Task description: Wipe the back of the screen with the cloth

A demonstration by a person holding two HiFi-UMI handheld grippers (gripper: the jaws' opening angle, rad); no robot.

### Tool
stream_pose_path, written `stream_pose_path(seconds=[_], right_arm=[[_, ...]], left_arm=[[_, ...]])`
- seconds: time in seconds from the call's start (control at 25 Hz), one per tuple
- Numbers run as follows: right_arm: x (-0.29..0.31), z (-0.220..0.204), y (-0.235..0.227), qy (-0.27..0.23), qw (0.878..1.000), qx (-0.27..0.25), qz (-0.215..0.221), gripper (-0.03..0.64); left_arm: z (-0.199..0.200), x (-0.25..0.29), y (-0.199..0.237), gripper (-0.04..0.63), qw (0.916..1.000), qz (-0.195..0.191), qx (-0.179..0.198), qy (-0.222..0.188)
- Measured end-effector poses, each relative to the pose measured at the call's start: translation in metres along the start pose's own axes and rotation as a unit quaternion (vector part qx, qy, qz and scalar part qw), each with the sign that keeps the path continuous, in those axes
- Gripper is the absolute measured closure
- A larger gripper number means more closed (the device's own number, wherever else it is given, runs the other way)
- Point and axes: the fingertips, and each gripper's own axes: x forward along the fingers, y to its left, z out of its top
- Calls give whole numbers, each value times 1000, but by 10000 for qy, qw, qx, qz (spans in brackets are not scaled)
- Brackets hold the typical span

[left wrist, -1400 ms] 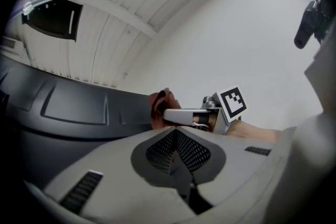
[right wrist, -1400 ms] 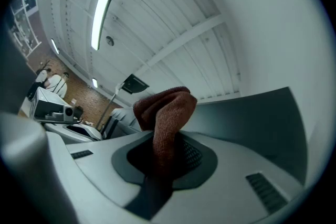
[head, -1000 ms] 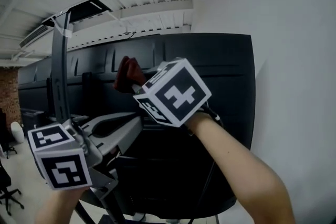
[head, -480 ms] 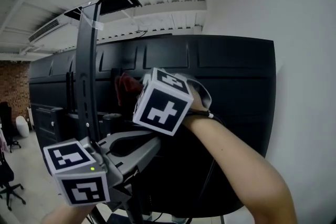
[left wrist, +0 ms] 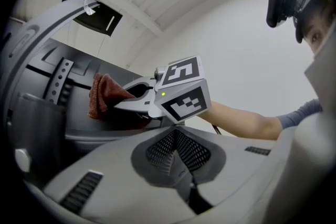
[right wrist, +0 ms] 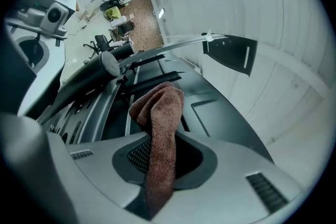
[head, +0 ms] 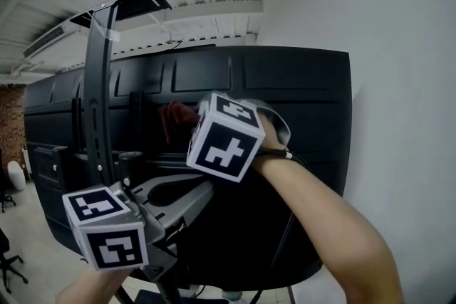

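Note:
The screen's black back panel (head: pixel 299 103) fills the middle of the head view. A reddish-brown cloth (head: pixel 173 122) is pressed against it, left of centre, with my right gripper (head: pixel 184 130) shut on it. That gripper's marker cube (head: pixel 226 139) hides most of its jaws. In the right gripper view the cloth (right wrist: pixel 160 134) hangs folded between the jaws, in front of the ribbed panel (right wrist: pixel 210 107). My left gripper (head: pixel 194 193) is held lower, below the right one, off the cloth. Its jaws are shut with nothing between them (left wrist: pixel 176 148). The left gripper view shows the cloth (left wrist: pixel 102 94) against the panel.
A grey stand pole (head: pixel 100 89) rises in front of the panel's left part, with a flat dark plate (head: pixel 132 5) on top. A white wall (head: pixel 406 82) stands to the right. An office chair (head: pixel 8 263) is on the floor at far left.
My right gripper has slid the cloth a little lower on the panel, and its cube has turned. The left gripper stays low at the left.

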Motion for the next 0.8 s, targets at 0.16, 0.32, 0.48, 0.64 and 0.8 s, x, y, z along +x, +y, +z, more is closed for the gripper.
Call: stream_pose_path(seconds=[0.16,0.32,0.48,0.64,0.8], right_arm=[[-26,-41,-11,235,9994,216,-163,554],[-58,-90,-23,478,9968,517,-379,554],[-90,-134,-37,711,9920,761,-709,554],[-119,-170,-47,916,9877,880,-911,554],[-151,-212,-57,1140,9799,1184,-1129,554]], left_arm=[[-4,24,-16,591,9997,-224,-81,-11],[-7,52,-35,591,9988,-464,-169,-26],[-10,81,-56,591,9973,-707,-196,-60],[-10,109,-80,591,9953,-947,-198,-95],[-11,132,-101,591,9933,-1124,-219,-151]])
